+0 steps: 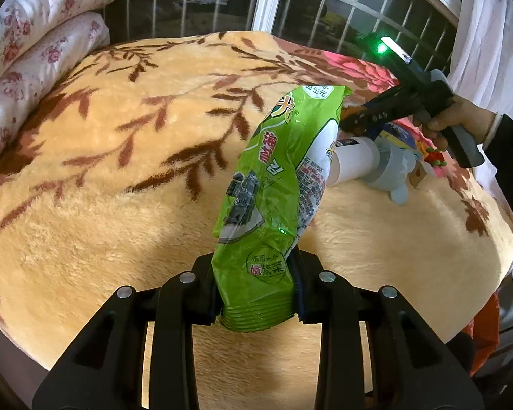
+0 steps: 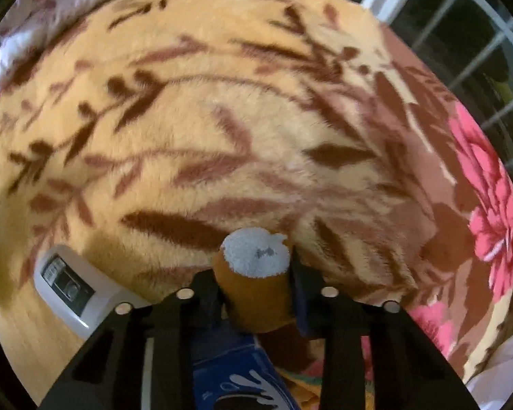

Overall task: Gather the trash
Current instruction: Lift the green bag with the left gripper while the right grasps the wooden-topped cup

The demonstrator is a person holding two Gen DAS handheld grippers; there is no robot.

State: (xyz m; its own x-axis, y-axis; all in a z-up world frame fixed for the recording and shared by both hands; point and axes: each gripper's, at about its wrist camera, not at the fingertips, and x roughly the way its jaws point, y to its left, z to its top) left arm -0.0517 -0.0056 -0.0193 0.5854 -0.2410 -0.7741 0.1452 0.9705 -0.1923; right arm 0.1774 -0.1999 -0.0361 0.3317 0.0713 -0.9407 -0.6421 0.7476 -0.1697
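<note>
On the fleece blanket [image 1: 102, 177] the pickup is under way: left gripper [image 1: 256, 294] clamps the green seaweed snack bag [image 1: 273, 188] upright, right gripper [image 2: 256, 290] has closed narrow on an orange tube with white end [image 2: 256, 273]; white cup [image 1: 352, 160], blue packet [image 2: 236, 376] and white device [image 2: 68, 283] remain unbagged, I judge

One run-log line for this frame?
left hand-held gripper: shut on green snack bag | right hand-held gripper: shut on brown-and-white object | surface: blanket
</note>
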